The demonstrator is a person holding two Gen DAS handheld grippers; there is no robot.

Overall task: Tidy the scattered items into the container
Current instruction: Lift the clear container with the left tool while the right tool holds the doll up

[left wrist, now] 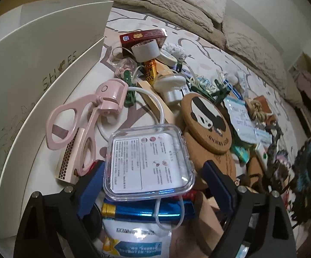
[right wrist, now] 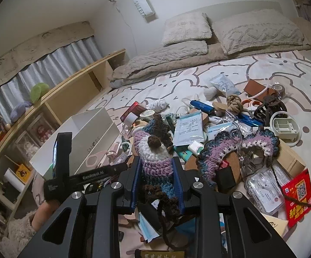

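A clear plastic box point(left wrist: 149, 161) with a printed label lies on the pile, between the blue pads of my left gripper point(left wrist: 153, 167). The jaws stand open, with a gap showing at the right pad point(left wrist: 217, 182). The white shoe box point(left wrist: 37, 81), the container, stands open close on the left and shows in the right wrist view point(right wrist: 86, 133) too. My right gripper point(right wrist: 156, 161) is shut on a purple, white, blue and brown crocheted piece point(right wrist: 155, 150), held above the clutter. Its other end point(right wrist: 237, 148) trails to the right over the heap.
Several small items cover the cartoon-print bed sheet point(right wrist: 230, 71): a pink eyelash curler point(left wrist: 86, 124), a matchbox point(left wrist: 69, 154), a cork panda coaster point(left wrist: 207, 120), a blue foil tube point(left wrist: 147, 212), a red packet point(right wrist: 297, 197). Pillows point(right wrist: 258, 30) lie behind, a wooden shelf point(right wrist: 69, 94) at left.
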